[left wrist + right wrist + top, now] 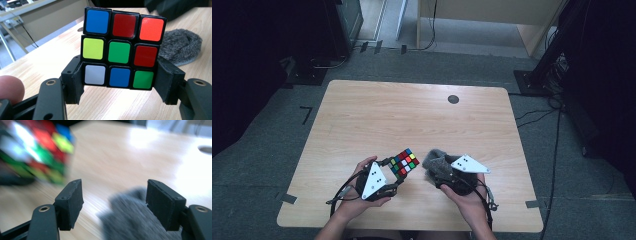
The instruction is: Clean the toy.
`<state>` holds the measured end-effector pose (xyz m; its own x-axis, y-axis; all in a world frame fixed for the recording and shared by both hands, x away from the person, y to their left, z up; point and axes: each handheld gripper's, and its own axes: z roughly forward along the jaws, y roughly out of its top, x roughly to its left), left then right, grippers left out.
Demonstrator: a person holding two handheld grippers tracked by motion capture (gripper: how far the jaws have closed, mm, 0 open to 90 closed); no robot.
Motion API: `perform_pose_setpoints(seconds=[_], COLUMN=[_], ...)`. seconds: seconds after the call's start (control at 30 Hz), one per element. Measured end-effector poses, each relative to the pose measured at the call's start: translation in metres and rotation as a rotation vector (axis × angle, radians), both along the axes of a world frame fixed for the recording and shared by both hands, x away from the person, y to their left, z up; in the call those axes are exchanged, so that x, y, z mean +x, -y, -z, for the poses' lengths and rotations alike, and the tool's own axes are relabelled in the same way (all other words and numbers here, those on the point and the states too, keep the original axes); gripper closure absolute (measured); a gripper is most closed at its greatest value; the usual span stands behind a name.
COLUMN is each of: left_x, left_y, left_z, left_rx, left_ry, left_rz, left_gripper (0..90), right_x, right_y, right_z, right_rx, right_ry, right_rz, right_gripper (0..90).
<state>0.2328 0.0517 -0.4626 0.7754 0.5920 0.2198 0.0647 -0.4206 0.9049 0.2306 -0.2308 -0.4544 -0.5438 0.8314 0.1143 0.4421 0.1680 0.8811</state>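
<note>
The left gripper (119,82) is clenched on a puzzle cube (120,47): its two black pads press the cube's bottom row from either side, and the rest of the cube stands up above the jaws, one face of coloured squares turned toward the gripper's camera. In the high view the left gripper (393,171) sits near the front edge of the surface (412,115), a hand (362,192) wrapped around its body, with the cube (404,162) held at its tip, tilted on a corner.

The right gripper (113,200) is released, its jaws standing apart over a grey furry cloth (130,220); the pads do not press it. In the high view the cloth (437,162) lies just right of the cube, right in front of the right gripper (443,176). A small dark round hole (453,99) marks the far side of the surface.
</note>
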Motion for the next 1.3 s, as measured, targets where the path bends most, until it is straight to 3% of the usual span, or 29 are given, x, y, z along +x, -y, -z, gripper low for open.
perform_pose_setpoints(seconds=[0.13, 0.23, 0.27, 0.4, 0.53, 0.67, 0.97, 1.13, 1.3], left_x=[0.005, 0.009, 0.011, 0.013, 0.013, 0.015, 0.018, 0.018, 0.018], left_y=[-0.005, -0.009, -0.010, -0.012, -0.012, -0.012, -0.016, -0.017, -0.018], left_z=[-0.001, -0.001, -0.001, -0.001, -0.001, 0.000, -0.002, -0.002, -0.003], left_rx=[-0.032, -0.060, -0.070, -0.078, -0.080, -0.075, -0.122, -0.128, -0.129], left_ry=[-0.045, -0.092, -0.105, -0.128, -0.146, -0.168, -0.197, -0.197, -0.195], left_rz=[-0.008, -0.016, -0.023, -0.033, -0.040, -0.056, -0.053, -0.053, -0.050], left_gripper=[34.4, 34.4, 34.4, 34.4, 34.4, 34.3, 34.4, 34.4, 34.3], right_x=[0.014, 0.018, 0.019, 0.023, 0.020, 0.021, 0.021, 0.021, 0.017], right_y=[0.004, 0.004, 0.005, 0.008, 0.002, 0.003, 0.006, 0.011, 0.018], right_z=[0.034, 0.051, 0.054, 0.064, 0.068, 0.068, 0.068, 0.066, 0.049], right_rx=[-0.085, -0.197, -0.213, -0.188, -0.282, -0.268, -0.248, -0.168, -0.157], right_ry=[-0.085, -0.050, -0.042, -0.089, -0.065, -0.082, -0.097, -0.125, -0.068], right_rz=[0.008, 0.049, 0.057, 0.055, 0.042, 0.047, 0.040, 0.057, 0.067], right_gripper=[32.8, 36.0, 37.3, 35.1, 31.9, 31.7, 30.7, 31.7, 33.1])
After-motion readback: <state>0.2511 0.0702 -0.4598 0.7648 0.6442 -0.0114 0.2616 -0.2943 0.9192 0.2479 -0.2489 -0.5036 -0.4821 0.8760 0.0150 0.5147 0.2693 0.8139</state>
